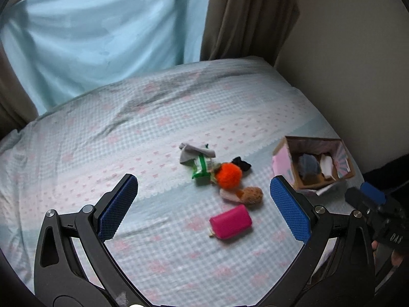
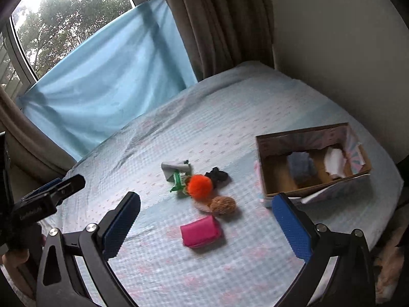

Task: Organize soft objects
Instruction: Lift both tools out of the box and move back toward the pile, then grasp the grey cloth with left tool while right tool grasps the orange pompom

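A small pile lies mid-bed: a pink pouch [image 1: 231, 222] [image 2: 200, 232] nearest, a brown fuzzy toy [image 1: 253, 194] [image 2: 223, 205], an orange pompom [image 1: 228, 175] [image 2: 200, 183], a green packet [image 1: 202, 168] [image 2: 178, 180], a grey cloth [image 1: 193, 151] [image 2: 173, 168] and a black sock [image 1: 241, 164] [image 2: 217, 174]. My left gripper [image 1: 203, 197] hangs open above the bed, short of the pile. My right gripper [image 2: 205, 220] is open too, hovering over the pouch. A cardboard box [image 1: 286, 151] [image 2: 263, 153] to the right holds a blue-grey item and white cloth.
The bed sheet [image 1: 127, 133] [image 2: 230, 117] is pale blue with pink checks. A blue drape [image 1: 102, 30] and brown curtains [image 2: 219, 20] hang behind; a wall [image 2: 332, 38] runs along the right side. The other gripper [image 1: 375, 204] [image 2: 43, 199] shows at each view's edge.
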`<state>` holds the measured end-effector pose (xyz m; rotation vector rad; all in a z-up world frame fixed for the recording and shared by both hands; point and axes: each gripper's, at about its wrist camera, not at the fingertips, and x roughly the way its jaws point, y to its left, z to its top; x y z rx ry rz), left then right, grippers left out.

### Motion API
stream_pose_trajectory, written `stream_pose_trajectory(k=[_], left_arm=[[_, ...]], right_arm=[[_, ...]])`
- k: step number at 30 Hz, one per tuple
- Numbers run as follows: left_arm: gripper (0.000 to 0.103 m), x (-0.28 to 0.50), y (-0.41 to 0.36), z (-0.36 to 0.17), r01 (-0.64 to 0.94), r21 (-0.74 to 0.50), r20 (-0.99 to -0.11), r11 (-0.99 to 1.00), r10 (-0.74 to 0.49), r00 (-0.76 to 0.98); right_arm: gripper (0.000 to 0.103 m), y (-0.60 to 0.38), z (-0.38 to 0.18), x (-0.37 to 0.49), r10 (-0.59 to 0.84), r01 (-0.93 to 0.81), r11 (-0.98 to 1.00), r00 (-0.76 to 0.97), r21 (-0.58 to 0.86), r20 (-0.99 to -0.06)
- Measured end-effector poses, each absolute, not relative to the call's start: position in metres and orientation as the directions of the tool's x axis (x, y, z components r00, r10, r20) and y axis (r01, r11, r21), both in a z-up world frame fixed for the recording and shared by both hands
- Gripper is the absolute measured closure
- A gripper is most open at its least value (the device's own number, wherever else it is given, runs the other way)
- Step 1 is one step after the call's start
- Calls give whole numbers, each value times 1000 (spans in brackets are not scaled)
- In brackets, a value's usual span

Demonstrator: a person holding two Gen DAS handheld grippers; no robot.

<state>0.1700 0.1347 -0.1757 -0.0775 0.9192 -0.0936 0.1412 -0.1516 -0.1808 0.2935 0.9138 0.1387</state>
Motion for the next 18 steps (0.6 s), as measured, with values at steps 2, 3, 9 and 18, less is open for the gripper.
stream_pose_trajectory(k=[2, 3, 9, 18], left_arm=[[0, 184, 140, -185, 41, -118, -795, 992, -119, 595], [0, 194, 143, -192, 39, -125, -800, 991, -124, 587], [0, 242, 152, -224, 56, -132, -824, 990, -141, 549], [0, 319, 152, -285, 84, -145, -853, 986, -168, 494]], right_arm=[[0, -142, -192, 154, 255, 3, 947, 599, 321, -759], [0, -137, -200, 162, 257, 6, 946, 597, 324, -760], [0, -111, -244, 200, 274, 35, 934, 570, 356, -774], [0, -82, -317, 248, 308, 96, 907, 512, 409, -802]])
